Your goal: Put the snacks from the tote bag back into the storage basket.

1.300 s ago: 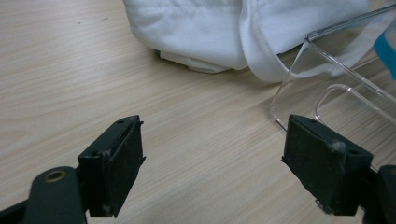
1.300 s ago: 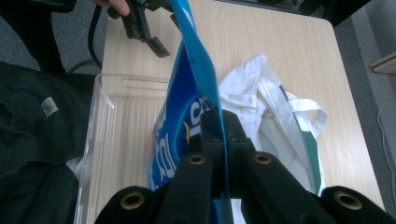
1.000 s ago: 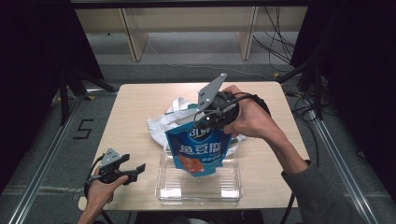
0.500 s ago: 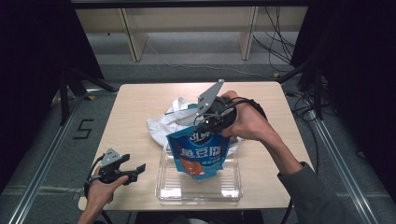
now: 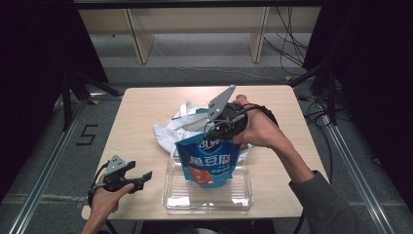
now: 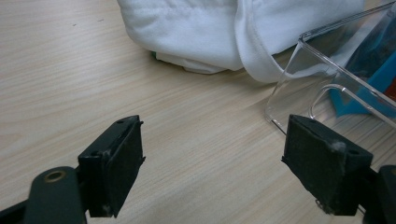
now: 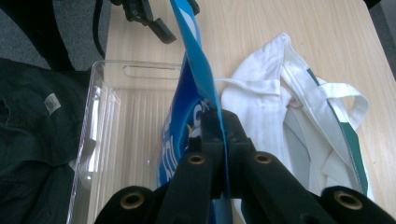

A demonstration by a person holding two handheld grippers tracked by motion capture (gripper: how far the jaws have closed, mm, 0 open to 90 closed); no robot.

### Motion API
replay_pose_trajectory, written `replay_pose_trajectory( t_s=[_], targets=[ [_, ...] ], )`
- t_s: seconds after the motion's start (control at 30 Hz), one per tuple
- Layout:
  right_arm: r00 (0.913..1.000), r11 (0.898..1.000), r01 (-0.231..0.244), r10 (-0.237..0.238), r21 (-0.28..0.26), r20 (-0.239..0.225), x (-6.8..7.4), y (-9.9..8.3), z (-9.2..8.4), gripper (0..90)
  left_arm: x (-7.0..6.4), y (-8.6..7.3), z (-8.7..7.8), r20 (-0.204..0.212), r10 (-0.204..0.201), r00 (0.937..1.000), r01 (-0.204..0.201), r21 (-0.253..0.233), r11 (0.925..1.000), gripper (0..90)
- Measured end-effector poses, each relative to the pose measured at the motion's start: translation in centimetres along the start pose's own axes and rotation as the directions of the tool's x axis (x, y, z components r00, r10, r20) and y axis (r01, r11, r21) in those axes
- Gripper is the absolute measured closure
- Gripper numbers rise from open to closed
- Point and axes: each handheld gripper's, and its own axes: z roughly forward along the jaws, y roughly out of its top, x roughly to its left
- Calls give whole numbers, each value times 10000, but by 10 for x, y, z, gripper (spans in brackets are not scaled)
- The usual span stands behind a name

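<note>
Wooden bench (image 5: pixel 146 112) carries all items. White cloth bag (image 5: pixel 175 127) (green trim at one edge) lies crumpled near the bench centre. Clear plastic tray (image 5: pixel 209 197) sits at the near edge, just beside the bag. Blue snack pouch (image 5: pixel 209 163) hangs upright, its lower end inside the tray. Right tool (image 5: pixel 225 127) is clamped on the pouch's top edge; in the right gripper view both jaws press flat against the blue film (image 7: pixel 198 70). Left tool (image 5: pixel 141 176) rests low at the near left corner of the bench, jaws spread wide with nothing between them, pointing toward the tray wall (image 6: pixel 327 51).
</note>
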Motion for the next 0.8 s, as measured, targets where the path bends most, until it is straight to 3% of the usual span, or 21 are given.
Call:
replay_pose_trajectory(
  t_s=[0.1, 0.17, 0.23, 0.27, 0.33, 0.43, 0.47, 0.57, 0.67, 0.7, 0.8],
  targets=[
    [9999, 9999, 106, -107, -102, -74, -2, -2, 0, 900, 1, -1, 0, 35, 39, 10000, -40, 105, 9999, 193],
    [9998, 9998, -145, 143, -145, -104, -1, -4, -1, 893, 0, 0, 0, 22, 19, 10000, -19, -5, 10000, 193],
    [9999, 9995, -67, 63, -299, -139, -2, -6, -1, 822, 0, -1, -1, 42, 62, 10000, -62, 27, 10000, 193],
    [9995, 9990, -310, 310, -314, -12, -1, -7, -2, 775, 0, -1, -1, 0, 9, 10000, -9, 71, 10000, 192],
    [9993, 9977, -280, 295, -615, 237, -1, -10, -5, 677, 0, 0, 0, -13, -6, 10000, 6, 24, 10000, 193],
    [9979, 9935, -482, 524, -1036, 378, 0, -14, -10, 636, 0, 0, 0, 26, 5, 10000, -5, 8, 10000, 193],
    [9960, 9904, -575, 655, -1255, 611, 2, -20, -16, 570, 0, -1, 0, -9, 6, 10000, -6, 64, 10000, 193],
    [9913, 9872, -829, 957, -1363, 905, 5, -29, -22, 514, 0, 0, 0, 25, -9, 10000, 9, 1, 10000, 193],
    [9868, 9806, -1065, 1246, -1647, 1034, 9, -41, -26, 474, 0, -1, 0, -38, -11, 10000, 11, 54, 10000, 192],
    [9827, 9765, -1347, 1535, -1685, 1039, 11, -45, -27, 460, 1, 0, 0, 15, -5, 10000, 5, 65, 10000, 192],
    [9790, 9730, -1432, 1661, -1810, 1181, 9, -55, -28, 446, 0, 0, 0, -16, -11, 10000, 11, 35, 10000, 192]
  ],
)
